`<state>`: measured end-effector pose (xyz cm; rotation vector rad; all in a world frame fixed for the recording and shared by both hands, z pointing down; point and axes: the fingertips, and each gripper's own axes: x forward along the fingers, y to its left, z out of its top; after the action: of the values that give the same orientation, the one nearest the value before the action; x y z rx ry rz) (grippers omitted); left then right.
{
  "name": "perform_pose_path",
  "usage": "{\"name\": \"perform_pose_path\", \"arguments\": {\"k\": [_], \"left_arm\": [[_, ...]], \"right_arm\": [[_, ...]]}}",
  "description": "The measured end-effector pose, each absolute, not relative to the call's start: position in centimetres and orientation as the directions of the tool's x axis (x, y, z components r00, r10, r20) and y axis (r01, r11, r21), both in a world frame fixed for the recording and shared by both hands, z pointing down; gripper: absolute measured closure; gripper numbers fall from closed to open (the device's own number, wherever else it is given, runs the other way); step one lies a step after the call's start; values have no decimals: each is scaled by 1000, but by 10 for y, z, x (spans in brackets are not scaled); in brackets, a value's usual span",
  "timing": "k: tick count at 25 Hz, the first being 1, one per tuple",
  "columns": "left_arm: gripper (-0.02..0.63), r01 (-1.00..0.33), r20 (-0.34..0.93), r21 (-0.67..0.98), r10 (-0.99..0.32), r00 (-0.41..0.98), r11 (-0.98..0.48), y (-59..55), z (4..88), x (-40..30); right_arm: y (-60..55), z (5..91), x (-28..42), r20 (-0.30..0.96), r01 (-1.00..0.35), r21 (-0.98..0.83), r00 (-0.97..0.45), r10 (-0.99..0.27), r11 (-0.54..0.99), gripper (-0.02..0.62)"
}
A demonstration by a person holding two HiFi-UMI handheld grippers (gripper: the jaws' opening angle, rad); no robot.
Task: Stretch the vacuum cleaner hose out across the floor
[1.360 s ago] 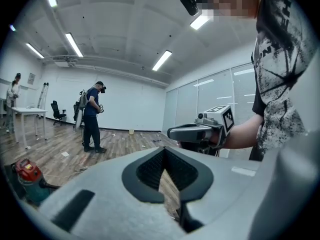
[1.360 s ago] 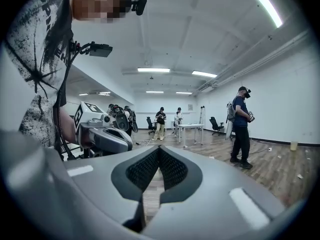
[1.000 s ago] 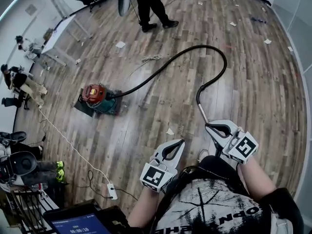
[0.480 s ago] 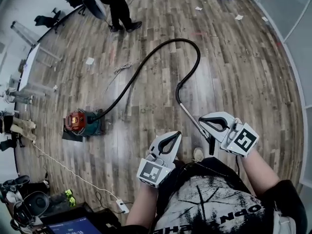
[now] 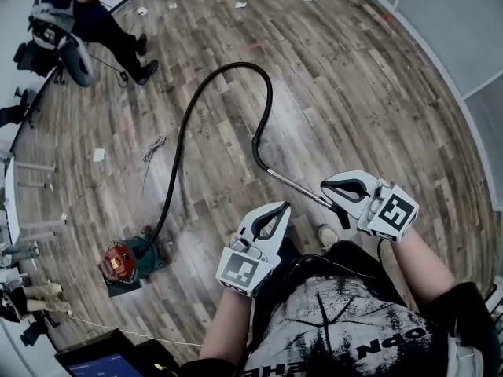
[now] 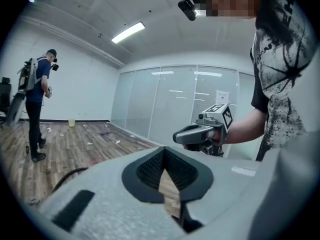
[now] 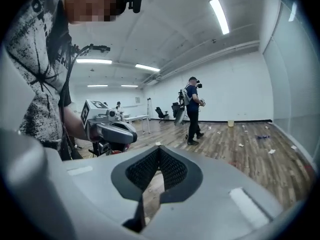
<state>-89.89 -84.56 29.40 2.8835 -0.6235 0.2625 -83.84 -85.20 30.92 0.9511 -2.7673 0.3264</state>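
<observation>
Reviewer: Hose, where?
Annotator: Black hose [image 5: 181,140] runs from vacuum cleaner [image 5: 119,263] at lower left, up the floor, hooks over in a tight loop, comes back down to metal wand [image 5: 295,185]. Wand end sits just under right gripper [image 5: 326,188]; touching or not, can't tell.
Reviewer: Grippers?
Annotator: Both closed tight, nothing between the pads in either gripper view. Left gripper [image 5: 284,208] hangs free beside the right, near the person's waist.
Reviewer: Handling?
Annotator: My guess: hose light, floppy, holds its curl, so the loop needs dragging out. Wand stiff, smooth, likely slippery in a pinch. Best hold looks like the wand's near end or the cuff where hose meets wand. Vacuum cleaner probably heavy enough to anchor, may roll.
Reviewer: Floor, room?
Annotator: Wood-plank floor [image 5: 354,93], slick-looking, paper scraps [image 5: 98,155] scattered, a loose cord [image 5: 155,144] beside the hose. Glass partition [image 6: 165,104] on one side. Another person [image 5: 86,18] stands well apart at far end. Bare planks beyond the loop to pull toward.
</observation>
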Motion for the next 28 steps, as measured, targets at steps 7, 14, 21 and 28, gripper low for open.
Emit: {"name": "perform_pose_path", "arguments": {"k": [7,14,21,28], "left_arm": [[604,-291,202,165,-256,945,-942,-881,293,-938],[604,-312,253,182,-262,931,-932,-889,342,-930],[604,-382,270,212,-322,907,-899,-886,459,-908],[604,-376,206,296,-325,923,-878,-901,564,-889]], "right_arm": [[-880,313,-866,320,-751,-150,-652,-687,643,589],[-882,390,-854,403,-738,-189,-660,-634,648,583],[-869,573,-825,524,-709,-181,-656,-543,682,580],[-859,799,-809,661,-725,-214,-601,-449,655,524]]}}
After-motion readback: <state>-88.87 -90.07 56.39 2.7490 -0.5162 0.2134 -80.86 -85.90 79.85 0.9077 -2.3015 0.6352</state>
